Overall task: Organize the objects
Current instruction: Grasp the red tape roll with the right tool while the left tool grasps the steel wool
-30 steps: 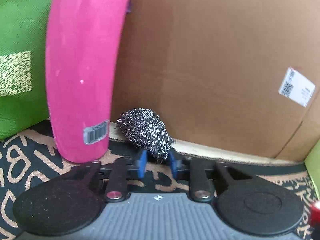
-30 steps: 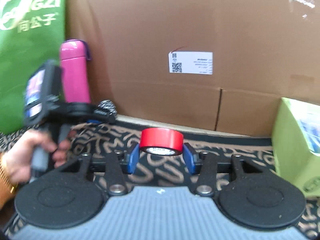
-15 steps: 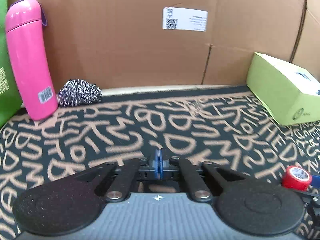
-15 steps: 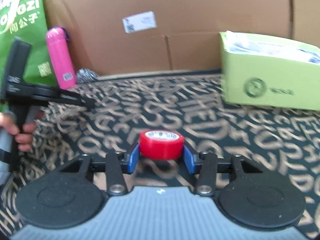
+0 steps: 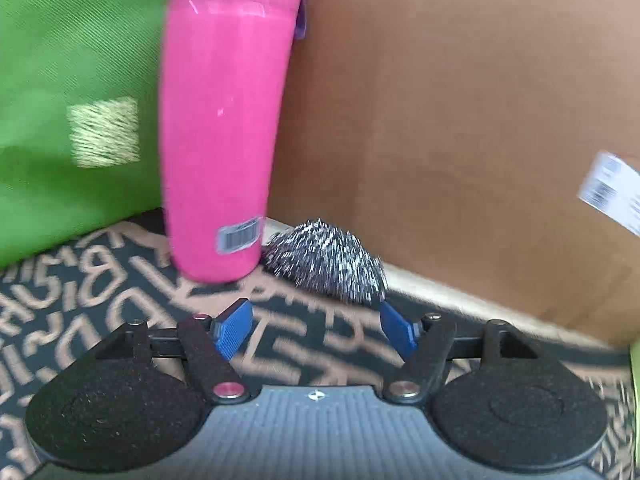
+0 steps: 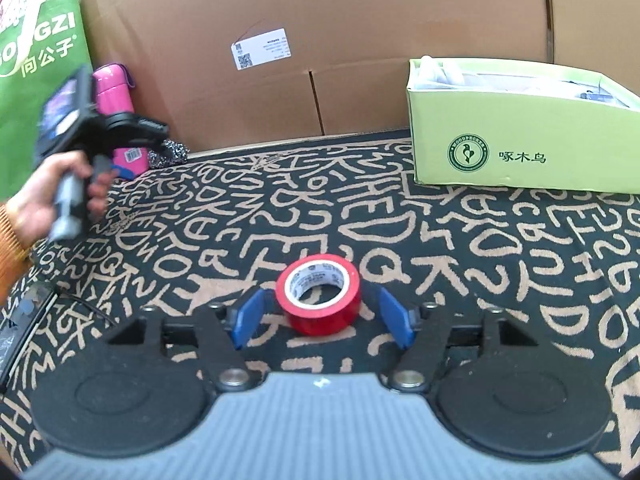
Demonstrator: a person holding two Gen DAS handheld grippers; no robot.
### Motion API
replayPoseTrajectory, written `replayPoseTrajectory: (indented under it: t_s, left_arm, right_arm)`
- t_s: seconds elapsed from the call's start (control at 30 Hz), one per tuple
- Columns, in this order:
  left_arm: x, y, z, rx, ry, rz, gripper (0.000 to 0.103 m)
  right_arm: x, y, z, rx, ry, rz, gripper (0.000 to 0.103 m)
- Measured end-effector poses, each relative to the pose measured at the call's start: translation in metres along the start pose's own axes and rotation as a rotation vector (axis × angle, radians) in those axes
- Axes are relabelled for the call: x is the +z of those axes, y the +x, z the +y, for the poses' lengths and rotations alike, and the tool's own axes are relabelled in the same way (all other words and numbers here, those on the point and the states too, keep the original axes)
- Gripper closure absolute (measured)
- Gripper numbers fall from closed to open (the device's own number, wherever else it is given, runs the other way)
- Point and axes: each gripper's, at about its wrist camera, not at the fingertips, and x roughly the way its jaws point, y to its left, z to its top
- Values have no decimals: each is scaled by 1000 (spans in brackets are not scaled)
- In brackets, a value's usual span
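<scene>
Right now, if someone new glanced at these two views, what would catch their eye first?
Probably the tall glossy pink bottle, standing upright against the brown cardboard wall, with a silvery steel-wool scrubber at its foot, just beyond the left gripper, whose jaws are opening with nothing between them. Next, the red roll of tape lying on the black, tan-lettered mat, between the right gripper's opening jaws.

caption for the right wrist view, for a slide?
Right gripper opening around a red tape roll on the patterned rug; left gripper near the pink bottle.
</scene>
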Motion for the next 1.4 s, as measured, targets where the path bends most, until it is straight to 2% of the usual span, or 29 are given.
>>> replayPoseTrajectory:
  t_s: [0.13,0.17,0.2,0.27,0.3,0.33,0.37,0.63,0.67,0.73,0.8,0.87,0.9,0.97,1.07,1.2,1.23,1.27,1.3,1.4]
  left_arm:
    - [11,21,-14,56,26,-15,25]
    - [11,23,-19,67,51,-22,30]
    - [11,24,-24,72,85,-21,39]
    - [7,23,-29,36,139,-27,79]
    - [5,20,-30,5,149,-25,81]
    - [2,17,-30,-25,165,-19,95]
    - [0,13,-30,-61,181,-11,103]
    - [-37,-62,-20,-353,316,35,103]
    - [-42,-72,-20,-359,342,28,103]
    - [-43,-81,-19,-311,352,-19,101]
    - [-38,-87,-18,-271,323,-81,80]
    - [-28,-79,-15,-244,264,-115,33]
    - [-23,-73,-17,-241,235,-122,30]
    - [-14,-58,-23,-238,239,-122,30]
    - [-6,-36,-37,-158,278,-107,29]
    - [1,-2,-42,-131,235,1,31]
    - [1,0,-41,-128,230,-1,40]
    - [1,-1,-42,-133,247,-19,69]
    - [0,-3,-42,-155,268,-7,72]
    - [-7,-21,-43,-205,317,-10,72]
  right_arm:
    - [-2,0,1,-2,-12,-2,37]
    - [-1,0,1,-2,-11,-2,37]
    - [-1,0,1,-3,-12,-2,36]
    - [-1,1,2,-7,-10,-4,36]
    - [-2,1,3,-7,-9,-6,36]
    - [-2,1,2,-6,-9,-8,36]
    - [-3,1,2,-6,-10,-9,36]
    - [-3,0,2,-5,-12,-10,36]
    - [-3,0,3,-6,-12,-9,35]
    - [-3,1,4,-5,-16,-8,31]
    - [-2,2,6,-8,-21,-5,29]
    - [-2,2,8,-8,-23,-6,29]
    - [-3,2,8,-8,-23,-7,29]
    - [-3,1,7,-5,-17,-9,29]
    - [-3,1,6,-2,-12,-8,29]
    - [-2,2,6,-4,-20,-6,29]
    - [-2,3,6,-5,-21,-5,29]
    - [-2,3,7,-5,-23,-5,29]
    - [-1,4,6,-4,-28,-4,29]
    - [-1,5,6,-6,-33,-6,29]
